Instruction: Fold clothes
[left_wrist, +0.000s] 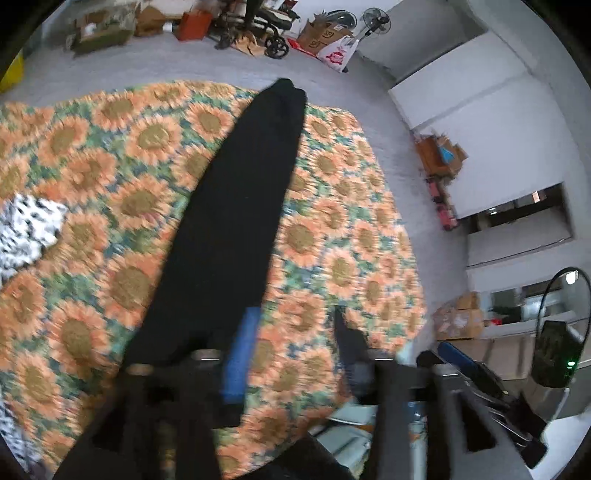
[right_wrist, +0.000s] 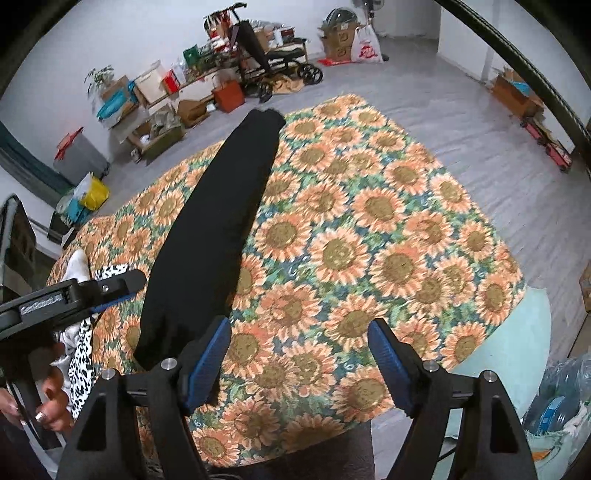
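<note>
Sunflower-printed cloth (right_wrist: 369, 229) is covering the round bench, with grey floor around it and boxes, bags and a wheeled black walker (right_wrist: 269, 70) crowding the far wall. Across this cloth a long black garment (right_wrist: 218, 218) is lying folded into a narrow strip, running from the near edge away toward the far side. The right gripper (right_wrist: 299, 365) is hovering over the bench's near edge with its blue-padded jaws standing wide apart and gripping nothing; its left finger is sitting just beside the near end of the garment. The left gripper (left_wrist: 291, 354) is showing blurred in its own view, jaws spread wide and empty, the garment's near end (left_wrist: 207, 258) lying beside one finger. A black-and-white spotted cloth (right_wrist: 83, 354) is resting at the left edge, next to the person's hand (right_wrist: 48, 398) holding the left gripper's handle.
</note>
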